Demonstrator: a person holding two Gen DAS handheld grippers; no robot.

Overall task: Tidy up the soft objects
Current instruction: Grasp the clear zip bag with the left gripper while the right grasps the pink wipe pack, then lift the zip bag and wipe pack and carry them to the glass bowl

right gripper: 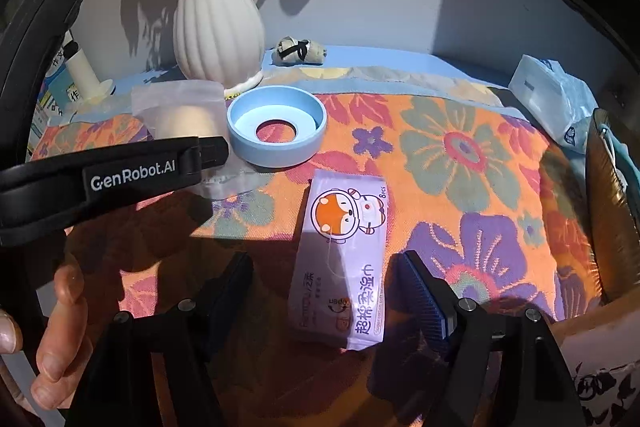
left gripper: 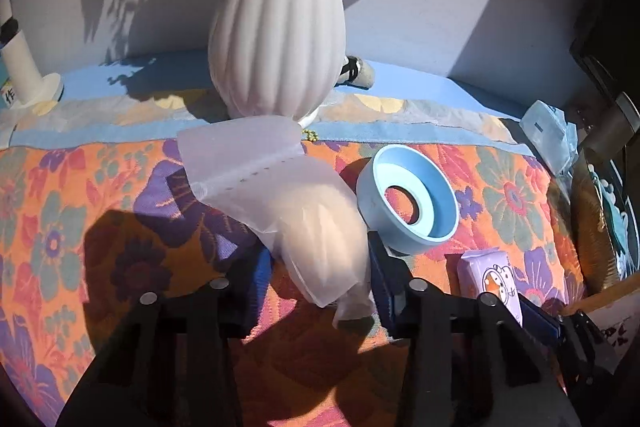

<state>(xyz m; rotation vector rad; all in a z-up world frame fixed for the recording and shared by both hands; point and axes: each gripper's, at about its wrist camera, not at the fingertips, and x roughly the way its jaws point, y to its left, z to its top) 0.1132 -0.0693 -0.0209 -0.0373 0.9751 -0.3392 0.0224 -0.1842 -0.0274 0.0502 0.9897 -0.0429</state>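
Note:
A soft beige pad in a frosted plastic bag (left gripper: 304,223) lies on the flowered cloth (left gripper: 80,227) in front of the vase. My left gripper (left gripper: 320,279) is open, its fingers on either side of the bag's near end. The bag also shows in the right wrist view (right gripper: 180,111), behind the left gripper's body (right gripper: 132,175). A lilac wet-wipes pack (right gripper: 344,259) with a cartoon fox lies on the cloth. My right gripper (right gripper: 324,291) is open around its near half. The pack's corner shows in the left wrist view (left gripper: 492,275).
A white ribbed vase (left gripper: 276,43) stands at the back. A blue ring-shaped dish (left gripper: 408,195) lies beside the bag. A tissue pack in clear plastic (right gripper: 548,95) sits at the right, a small rolled cloth (right gripper: 300,51) at the back, a basket (right gripper: 608,203) at the right edge.

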